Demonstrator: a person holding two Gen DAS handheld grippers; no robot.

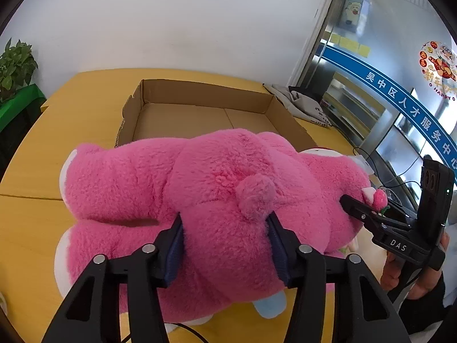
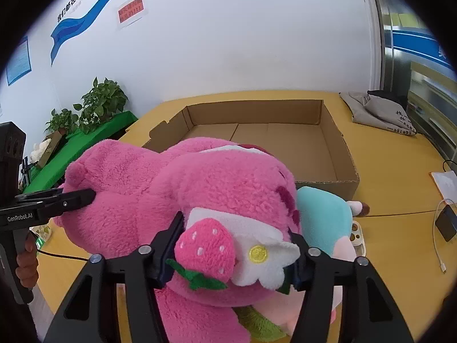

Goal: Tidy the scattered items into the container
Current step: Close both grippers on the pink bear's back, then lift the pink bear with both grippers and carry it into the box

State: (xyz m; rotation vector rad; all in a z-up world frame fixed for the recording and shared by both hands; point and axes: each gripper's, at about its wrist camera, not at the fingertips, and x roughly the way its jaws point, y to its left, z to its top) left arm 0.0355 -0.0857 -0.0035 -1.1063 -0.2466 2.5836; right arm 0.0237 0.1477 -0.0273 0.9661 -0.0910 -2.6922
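Note:
A big pink plush bear (image 1: 214,171) lies on the yellow table (image 1: 37,148), just in front of an open, shallow cardboard box (image 1: 200,91). My left gripper (image 1: 225,223) is shut on the bear's rump, its pads sunk into the fur on either side of the tail. My right gripper (image 2: 237,228) is shut on the bear's head (image 2: 228,183), at the strawberry and white flower trim. The box (image 2: 257,111) holds nothing. A teal plush toy (image 2: 322,214) lies partly under the bear's head. Each view shows the other gripper pinching the bear from the side.
A grey cloth bag (image 2: 380,111) lies at the table's far right, beside the box. A dark power bank with a white cable (image 2: 447,225) and a sheet of paper (image 2: 445,183) sit at the right edge. Potted plants (image 2: 100,103) stand on a green stand at left.

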